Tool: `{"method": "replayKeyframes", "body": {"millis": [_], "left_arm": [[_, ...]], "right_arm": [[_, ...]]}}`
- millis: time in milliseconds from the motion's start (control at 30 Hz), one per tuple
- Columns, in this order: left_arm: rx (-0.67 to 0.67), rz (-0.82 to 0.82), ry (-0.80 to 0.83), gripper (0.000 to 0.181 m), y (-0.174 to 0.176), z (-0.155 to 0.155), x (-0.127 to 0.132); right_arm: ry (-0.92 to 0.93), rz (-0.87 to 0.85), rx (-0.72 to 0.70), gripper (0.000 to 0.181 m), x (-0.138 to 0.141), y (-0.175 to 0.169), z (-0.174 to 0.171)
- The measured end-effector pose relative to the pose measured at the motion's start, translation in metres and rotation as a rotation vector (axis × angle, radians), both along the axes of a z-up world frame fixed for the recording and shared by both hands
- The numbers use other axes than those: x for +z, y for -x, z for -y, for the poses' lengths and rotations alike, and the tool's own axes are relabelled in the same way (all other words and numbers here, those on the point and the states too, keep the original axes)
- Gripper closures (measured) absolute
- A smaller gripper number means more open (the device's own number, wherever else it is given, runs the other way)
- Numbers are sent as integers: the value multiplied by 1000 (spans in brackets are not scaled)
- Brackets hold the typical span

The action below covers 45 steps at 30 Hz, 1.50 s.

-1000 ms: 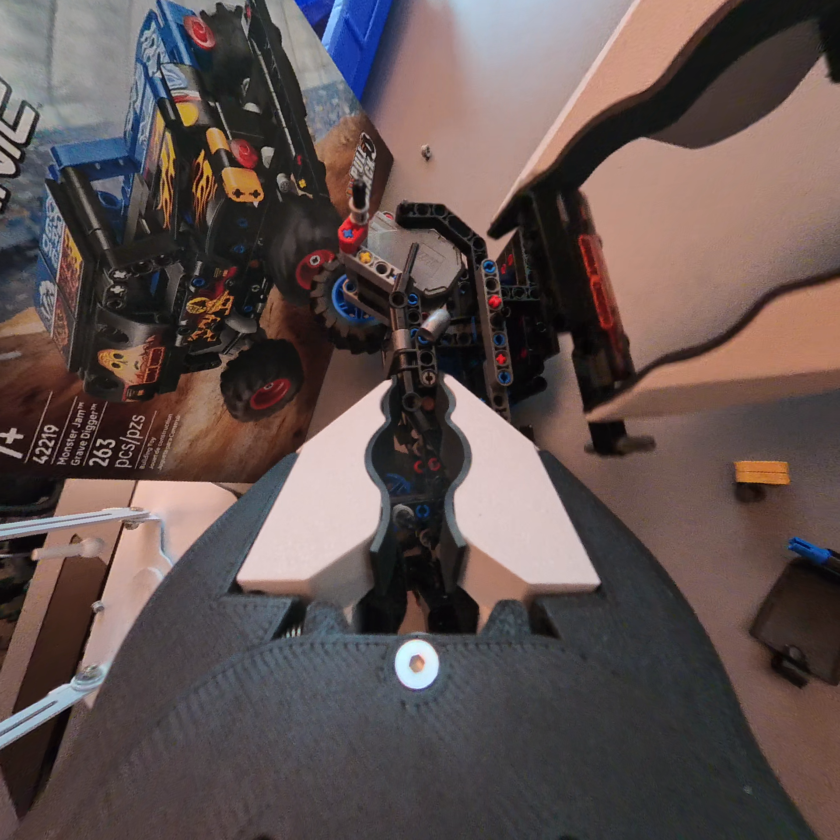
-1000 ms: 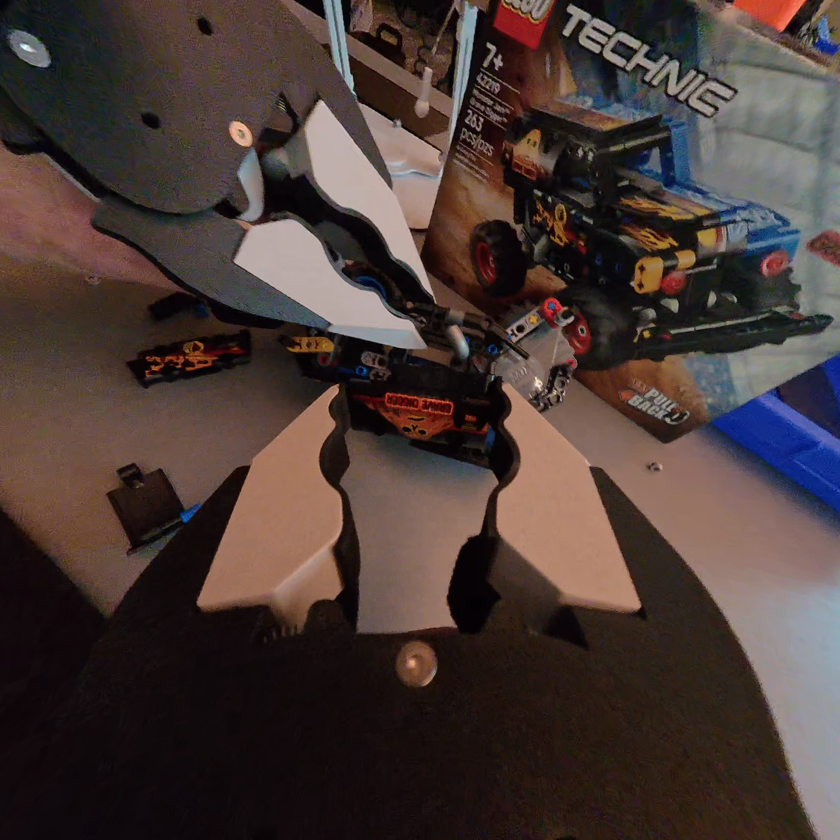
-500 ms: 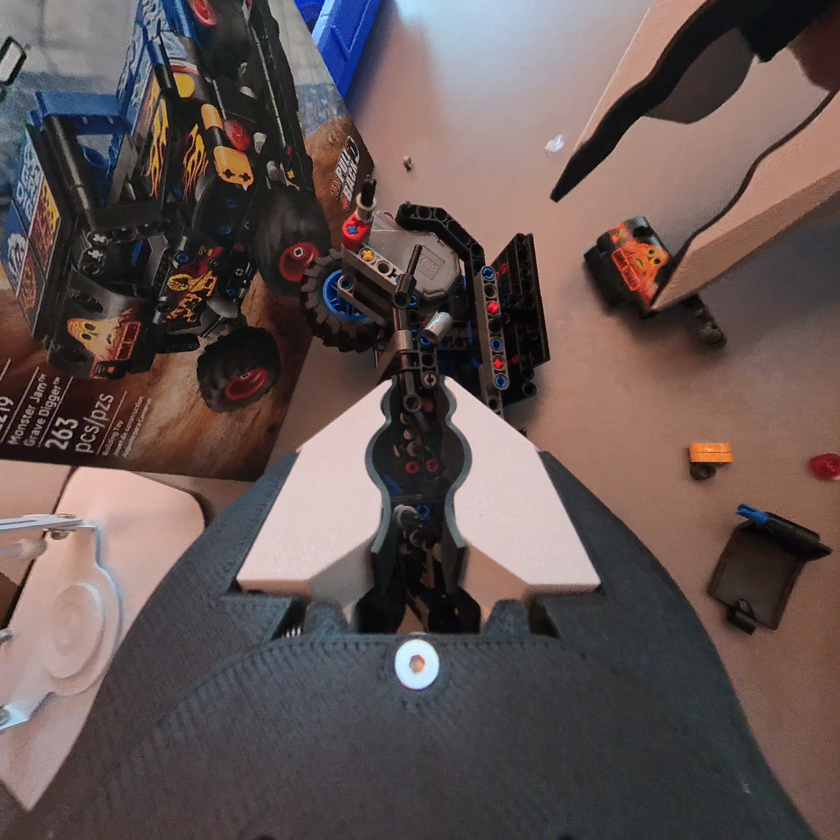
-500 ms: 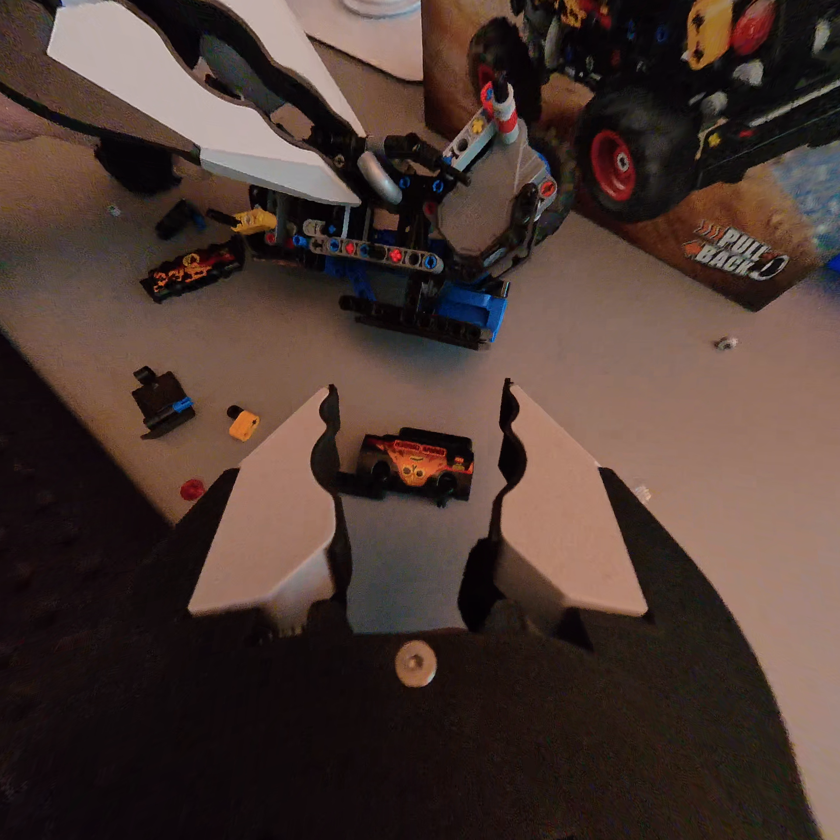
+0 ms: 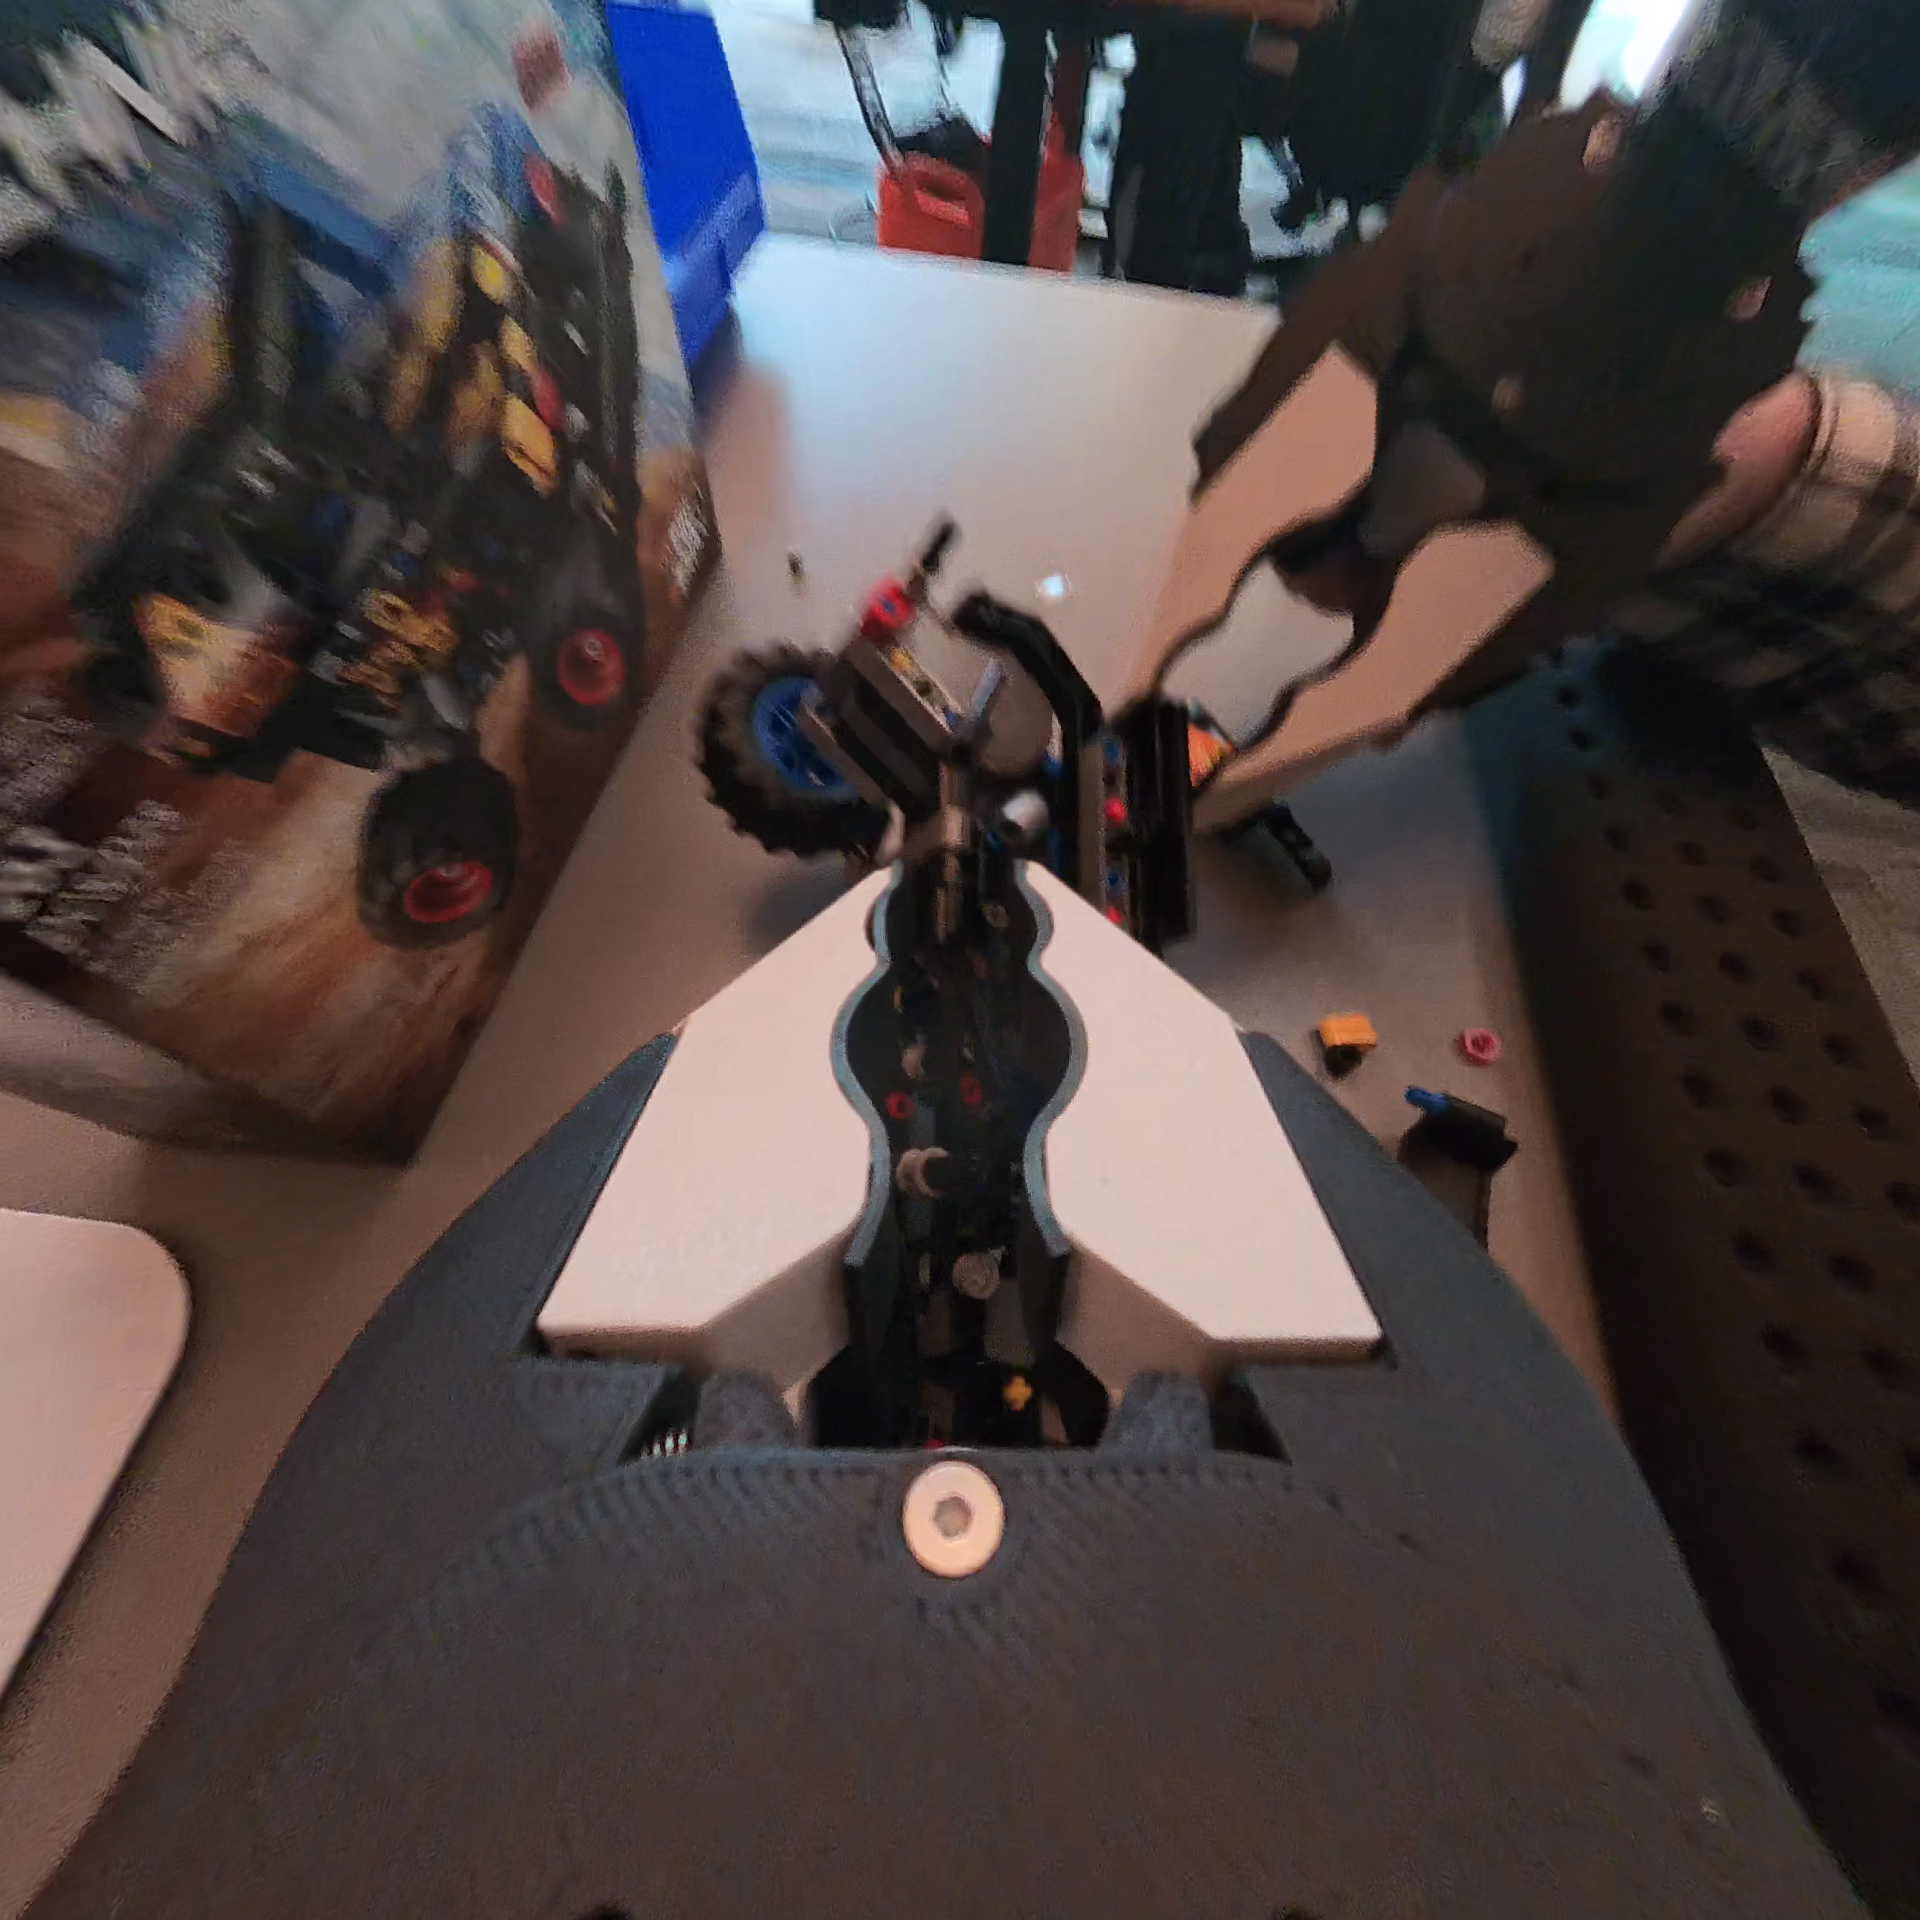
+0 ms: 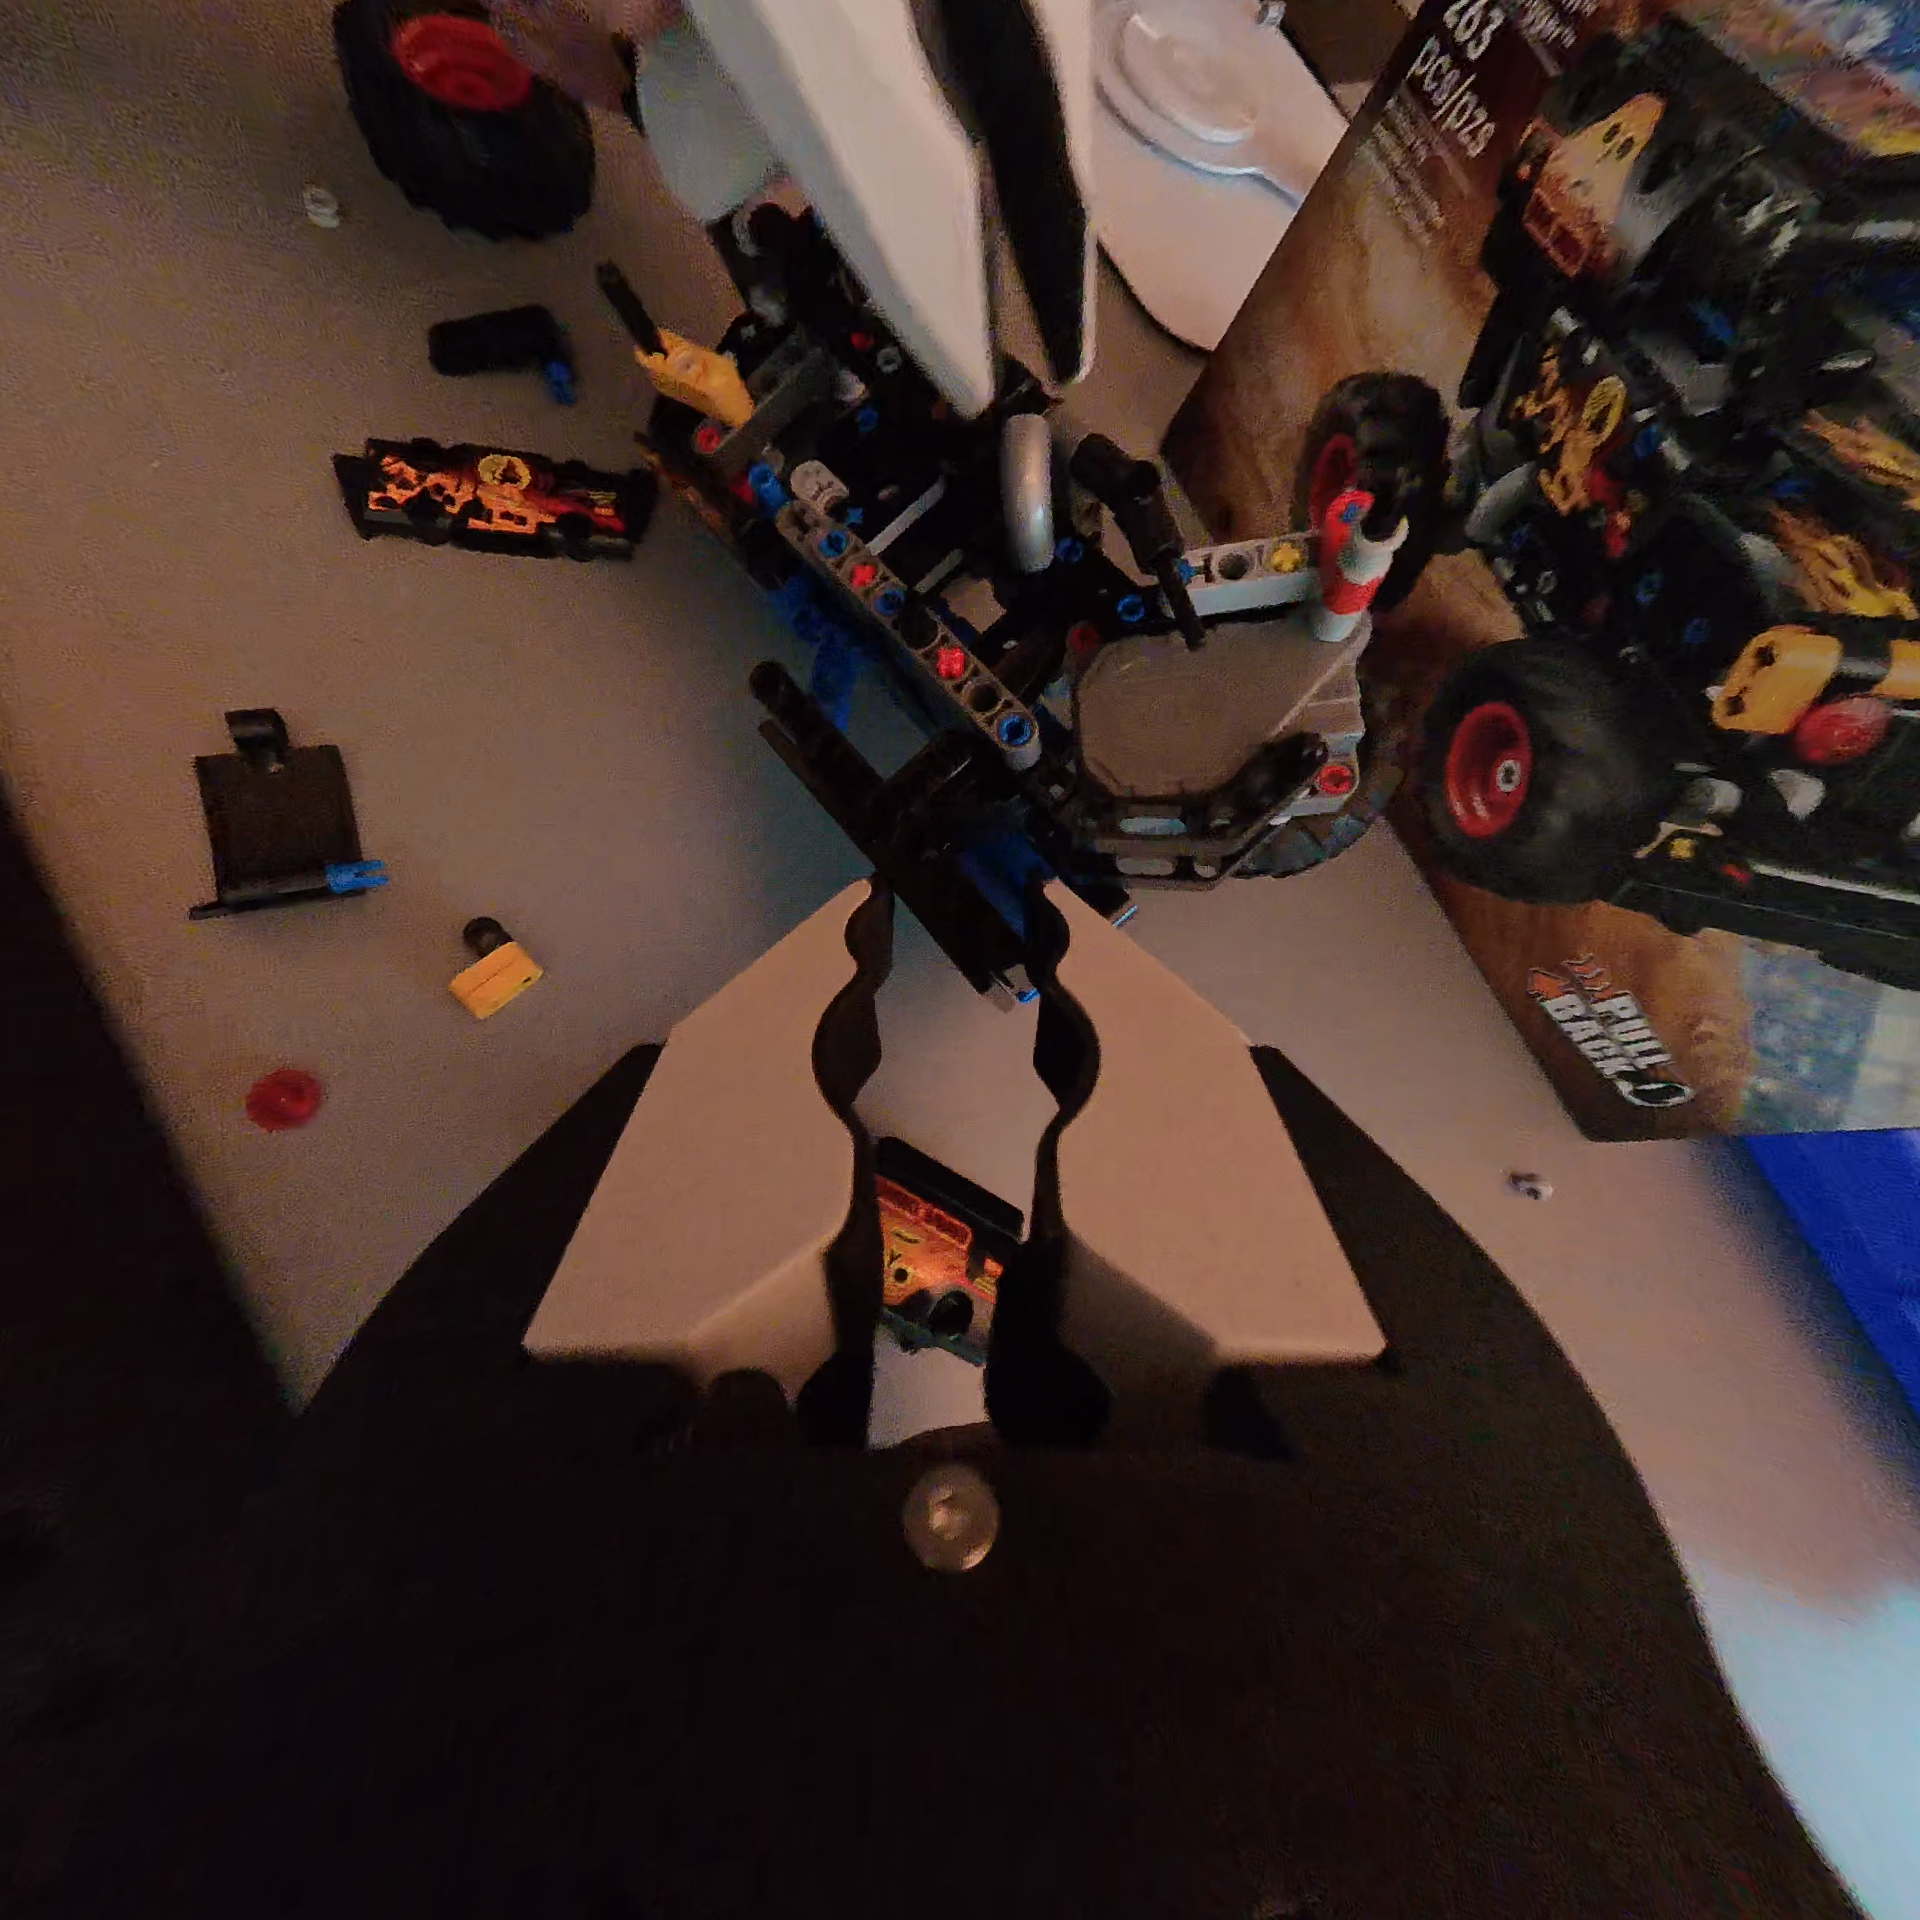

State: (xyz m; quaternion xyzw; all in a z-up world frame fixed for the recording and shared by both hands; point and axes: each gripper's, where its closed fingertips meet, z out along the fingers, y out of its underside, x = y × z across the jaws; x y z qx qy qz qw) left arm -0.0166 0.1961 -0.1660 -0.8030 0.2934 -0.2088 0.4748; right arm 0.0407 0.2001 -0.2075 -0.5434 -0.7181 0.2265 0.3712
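The left gripper (image 5: 956, 904), white wavy-edged fingers (image 5: 1174, 1143) on ribbed black plastic, is clamped on the studded truck chassis (image 6: 987, 644). At the chassis's 6 o'clock, the right gripper (image 6: 956, 914) has its fingers narrowly apart around a black beam; contact unclear. An orange-printed panel (image 6: 935, 1247) lies on the matte surface (image 6: 582, 675) beneath.

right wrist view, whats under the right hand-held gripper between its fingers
Below the right hand-held gripper, a black piece with orange flame print lies on the grey table. Only a strip shows between the fingers; both ends are covered.
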Motion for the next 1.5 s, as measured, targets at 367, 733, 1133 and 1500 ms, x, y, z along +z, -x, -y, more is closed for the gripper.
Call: {"method": "replayKeyframes", "body": {"millis": [367, 733, 1133, 1500], "left_arm": [[-106, -422, -179, 147, -23, 33, 20], [-162, -394, -122, 167, -44, 28, -11], [-148, -469, -160, 157, -42, 26, -18], [-107, -738, -358, 156, -44, 22, -20]], "right_arm": [[306, -155, 79, 172, 25, 8, 29], [471, -221, 115, 172, 33, 6, 36], [591, -291, 89, 172, 42, 4, 33], [579, -249, 53, 171, 31, 1, 28]]}}
